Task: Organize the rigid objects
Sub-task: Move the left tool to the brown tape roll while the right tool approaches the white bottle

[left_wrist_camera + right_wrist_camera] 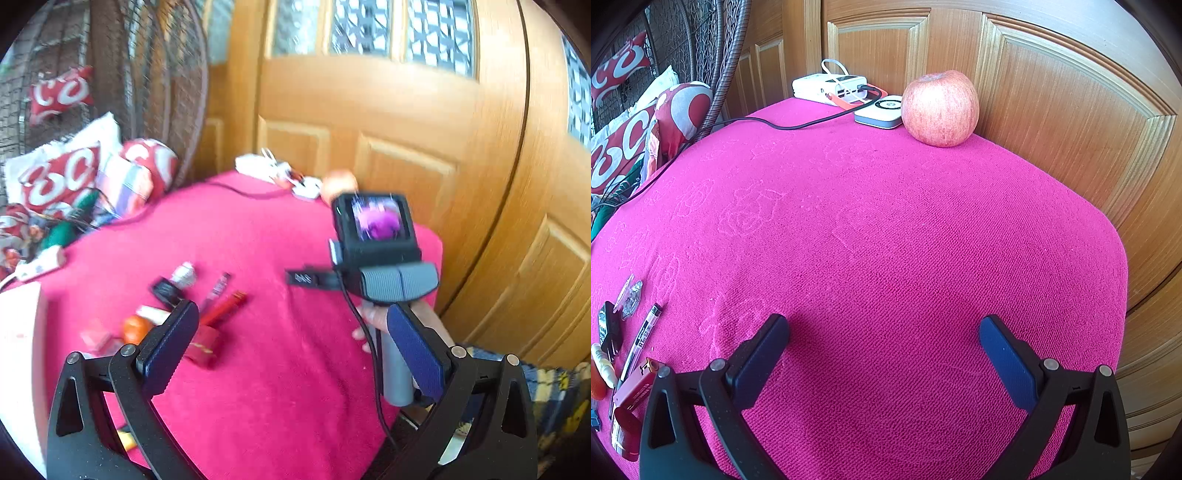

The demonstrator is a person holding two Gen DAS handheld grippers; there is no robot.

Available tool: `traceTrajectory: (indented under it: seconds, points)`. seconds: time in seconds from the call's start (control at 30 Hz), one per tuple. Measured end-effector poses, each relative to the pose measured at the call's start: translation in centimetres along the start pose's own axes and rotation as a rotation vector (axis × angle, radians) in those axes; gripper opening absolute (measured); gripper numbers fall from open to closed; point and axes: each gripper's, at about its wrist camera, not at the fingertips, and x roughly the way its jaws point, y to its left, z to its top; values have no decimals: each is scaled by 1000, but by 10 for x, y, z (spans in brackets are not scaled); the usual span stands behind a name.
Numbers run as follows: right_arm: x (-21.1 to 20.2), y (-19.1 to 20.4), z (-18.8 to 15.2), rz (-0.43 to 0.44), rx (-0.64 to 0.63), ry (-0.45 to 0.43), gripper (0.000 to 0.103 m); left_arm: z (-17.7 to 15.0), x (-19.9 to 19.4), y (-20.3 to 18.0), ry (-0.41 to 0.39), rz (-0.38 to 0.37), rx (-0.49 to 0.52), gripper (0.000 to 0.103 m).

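Small rigid items lie clustered on the pink cloth: a pen, a black clip, a silver wrapper, a red box and a white tube. The left wrist view shows the same cluster blurred, with the pen, a red tube, an orange fruit and a red box. My left gripper hangs open just right of the cluster, holding nothing. My right gripper stands open over bare cloth, well right of the items.
An apple, a white power bank and a white puck-like device with a black cable sit at the table's far edge against wooden doors. Cushions and a wicker chair stand left. A hand holds the right tool's camera body.
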Motion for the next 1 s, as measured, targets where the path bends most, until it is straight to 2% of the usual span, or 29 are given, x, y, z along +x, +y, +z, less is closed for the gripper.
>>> traceTrajectory:
  seconds: [0.13,0.2,0.3,0.4,0.43,0.57,0.67,0.8,0.9,0.97,1.0]
  points:
    - [0,0,0,0,0,0,103,-3,-60,42,-86,97,-107,103]
    - [0,0,0,0,0,0,103,-18,-89,73,-103,186,-185,103]
    - [0,0,0,0,0,0,103,-50,-119,114,-76,302,-304,103]
    - [0,0,0,0,0,0,103,-94,-137,136,5,418,-390,103]
    - [0,0,0,0,0,0,103,-105,-137,140,34,433,-403,103]
    - [0,0,0,0,0,0,103,-144,-117,124,156,423,-398,103]
    - [0,0,0,0,0,0,103,-159,-99,110,227,406,-361,103]
    - [0,0,0,0,1,0,103,-159,-84,100,263,333,-340,103]
    - [-1,0,0,7,4,-3,103,-160,-73,93,300,319,-297,103]
    - [-8,-2,-3,51,9,-20,103,-161,-72,95,302,316,-294,103]
    - [-15,-3,-7,104,12,-44,103,-161,-71,97,298,321,-294,103]
